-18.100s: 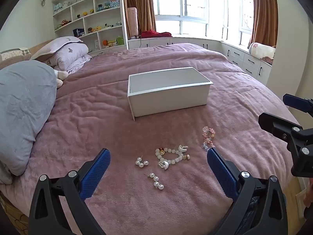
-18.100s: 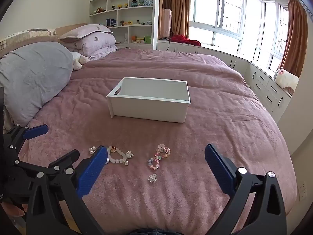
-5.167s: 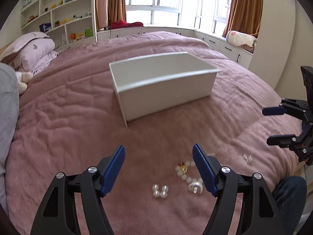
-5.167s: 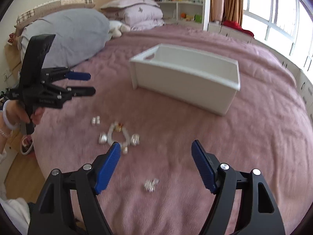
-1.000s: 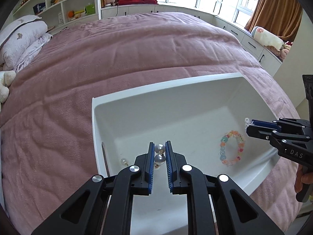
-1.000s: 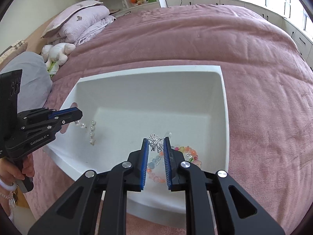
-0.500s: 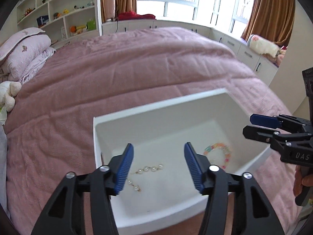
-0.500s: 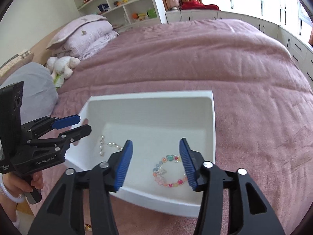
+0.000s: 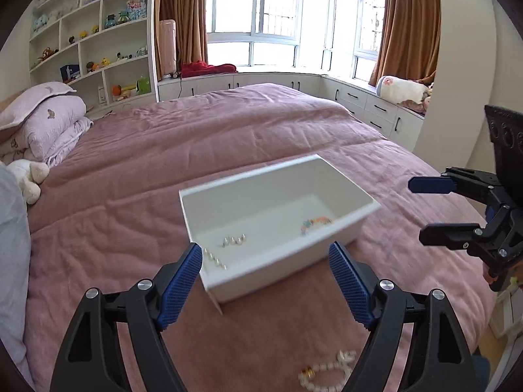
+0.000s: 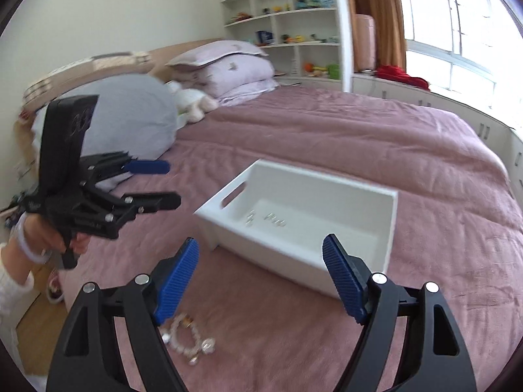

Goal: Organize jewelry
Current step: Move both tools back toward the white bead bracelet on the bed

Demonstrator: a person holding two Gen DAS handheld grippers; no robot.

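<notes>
A white bin [image 9: 346,189] stands on the pink bed, also in the right wrist view [image 10: 392,225]. Inside lie pearl earrings [image 9: 232,240] [image 10: 274,220] and a coloured bead bracelet [image 9: 315,221]. A pearl bracelet [image 9: 327,367] lies on the bedspread in front of the bin, near my right gripper's left finger in the right wrist view [image 10: 188,338]. My left gripper [image 9: 265,279] is open and empty, held back from the bin. My right gripper [image 10: 260,276] is open and empty too, and shows at the right of the left wrist view [image 9: 434,209].
The pink bedspread [image 9: 228,137] stretches around the bin. A grey pillow [image 10: 130,114], lilac pillows [image 10: 225,68] and a plush toy [image 10: 193,98] lie at the head. Shelves [image 9: 98,49] and window cabinets [image 9: 376,104] stand behind.
Both grippers have pulled back and up from the bin and opened wider. The pearl bracelet on the bedspread has come into view below them.
</notes>
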